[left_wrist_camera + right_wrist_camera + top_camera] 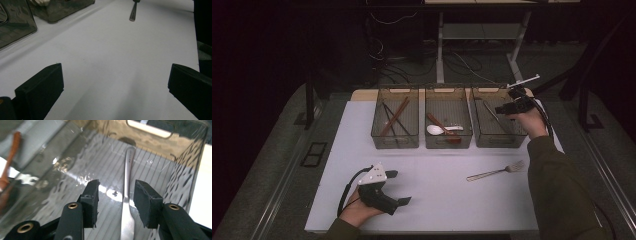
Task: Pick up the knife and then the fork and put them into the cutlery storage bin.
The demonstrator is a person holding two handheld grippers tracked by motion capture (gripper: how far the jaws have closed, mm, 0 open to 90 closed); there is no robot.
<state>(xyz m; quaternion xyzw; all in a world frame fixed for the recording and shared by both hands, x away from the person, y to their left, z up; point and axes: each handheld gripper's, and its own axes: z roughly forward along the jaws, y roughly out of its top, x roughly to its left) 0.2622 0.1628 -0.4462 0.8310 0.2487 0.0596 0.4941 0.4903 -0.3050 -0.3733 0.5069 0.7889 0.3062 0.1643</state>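
Note:
Three clear bins stand in a row at the back of the white mat (437, 200). The right bin (498, 141) holds a metal utensil (491, 113). My right gripper (504, 108) hangs just inside that bin. In the right gripper view its jaws (117, 192) stand open, and the metal utensil (128, 170) lies flat on the bin floor below the gap, touching neither pad. A metal fork (496, 172) lies loose on the mat at the right. My left gripper (401, 187) rests low near the mat's front edge, open wide (116, 75) and empty, pointing toward the fork's handle (133, 12).
The left bin (395, 141) holds dark and brown chopsticks (393, 117). The middle bin (448, 143) holds a white spoon (436, 130) and a wooden spoon (443, 127). Floor and desk legs with cables lie beyond the table.

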